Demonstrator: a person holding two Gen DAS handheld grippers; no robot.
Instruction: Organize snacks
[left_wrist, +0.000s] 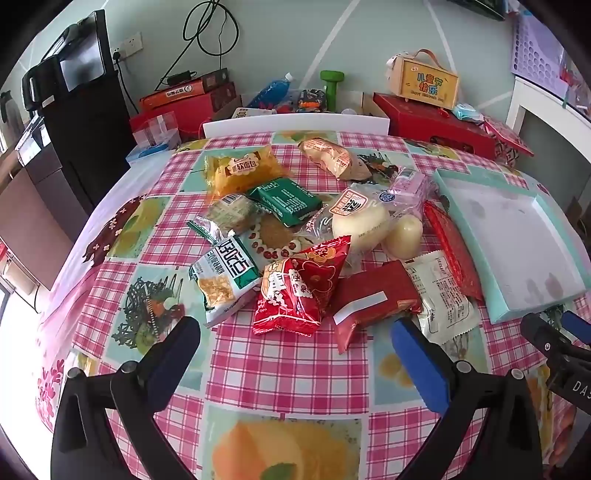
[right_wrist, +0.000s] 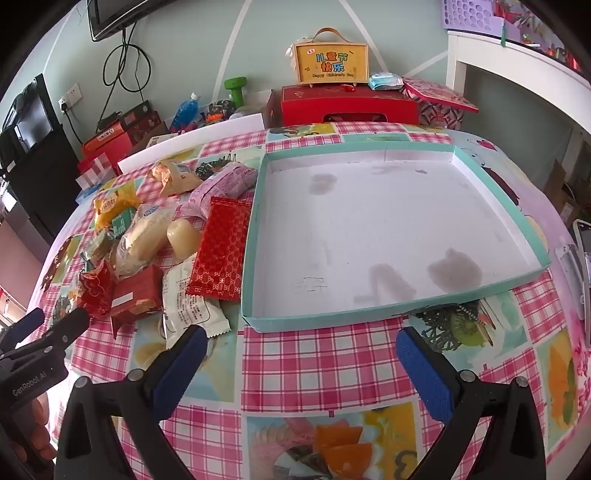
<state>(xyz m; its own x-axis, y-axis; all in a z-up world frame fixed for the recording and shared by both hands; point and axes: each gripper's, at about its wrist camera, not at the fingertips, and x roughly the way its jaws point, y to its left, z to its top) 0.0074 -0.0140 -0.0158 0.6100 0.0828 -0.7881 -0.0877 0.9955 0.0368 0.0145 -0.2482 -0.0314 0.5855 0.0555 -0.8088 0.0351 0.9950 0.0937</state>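
Note:
Several snack packets lie heaped on the checked tablecloth: a red crinkled bag (left_wrist: 299, 288), a red flat packet (left_wrist: 373, 299), a green-and-white bag (left_wrist: 221, 277), a white packet (left_wrist: 443, 299), cream buns (left_wrist: 362, 221) and a patterned red packet (right_wrist: 219, 247). An empty teal-rimmed white tray (right_wrist: 388, 236) lies to their right, also in the left wrist view (left_wrist: 517, 236). My left gripper (left_wrist: 295, 332) is open and empty just short of the red bags. My right gripper (right_wrist: 301, 343) is open and empty in front of the tray's near rim.
Red gift boxes (right_wrist: 351, 103), a yellow handled box (right_wrist: 332, 61), a blue bottle (left_wrist: 273, 86) and a green dumbbell (left_wrist: 331, 85) stand behind the table. A black cabinet (left_wrist: 74, 122) stands at the left. A white shelf (right_wrist: 517, 74) is at the right.

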